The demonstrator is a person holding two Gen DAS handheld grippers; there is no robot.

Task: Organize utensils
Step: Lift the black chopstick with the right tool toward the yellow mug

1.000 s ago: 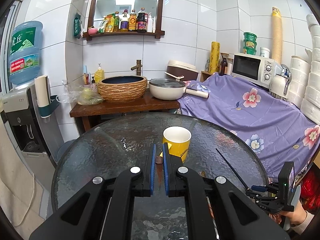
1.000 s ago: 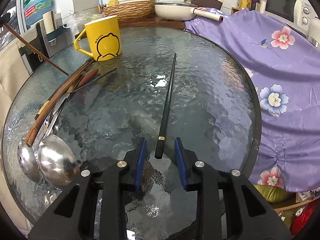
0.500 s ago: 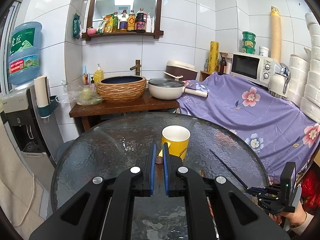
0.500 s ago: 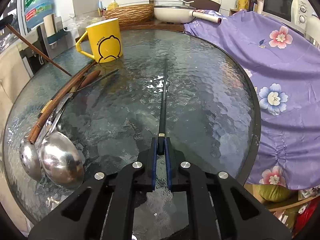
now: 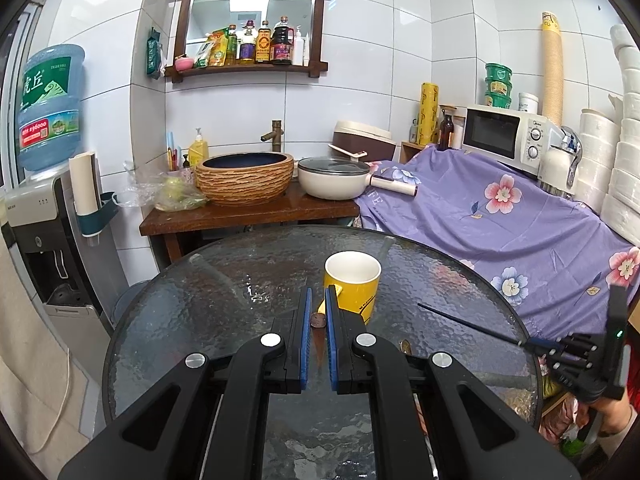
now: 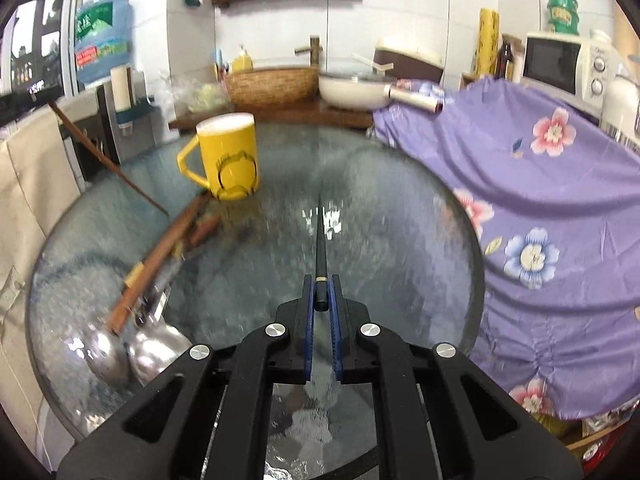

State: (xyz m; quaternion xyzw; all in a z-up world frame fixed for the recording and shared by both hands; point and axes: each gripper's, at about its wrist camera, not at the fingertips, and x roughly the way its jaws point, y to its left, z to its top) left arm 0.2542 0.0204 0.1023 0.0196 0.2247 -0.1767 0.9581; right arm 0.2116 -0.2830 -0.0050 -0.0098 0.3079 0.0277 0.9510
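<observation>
A yellow mug (image 5: 352, 280) (image 6: 228, 156) stands upright on the round glass table (image 5: 192, 304), just beyond my left gripper (image 5: 318, 300). That gripper is shut on a brown chopstick (image 5: 319, 321), which shows as a slanted stick (image 6: 108, 160) in the right wrist view. My right gripper (image 6: 321, 288) is shut on the thick end of a black chopstick (image 6: 320, 240). This chopstick (image 5: 468, 322) hangs above the glass with its tip pointing at the mug. The right gripper (image 5: 536, 346) is at the table's right edge. A wooden-handled ladle (image 6: 152, 264) and a metal spoon (image 6: 156, 344) lie left of it.
A purple floral cloth (image 5: 500, 220) covers the surface right of the table, with a microwave (image 5: 504, 136) behind it. At the back, a wooden counter (image 5: 248, 212) carries a woven basin and a white pan (image 5: 336, 180). A water dispenser (image 5: 36, 216) stands at the left.
My right gripper closed on the black chopstick's end and lifted it off the glass, tilting the view up. The left gripper and its brown chopstick stayed still.
</observation>
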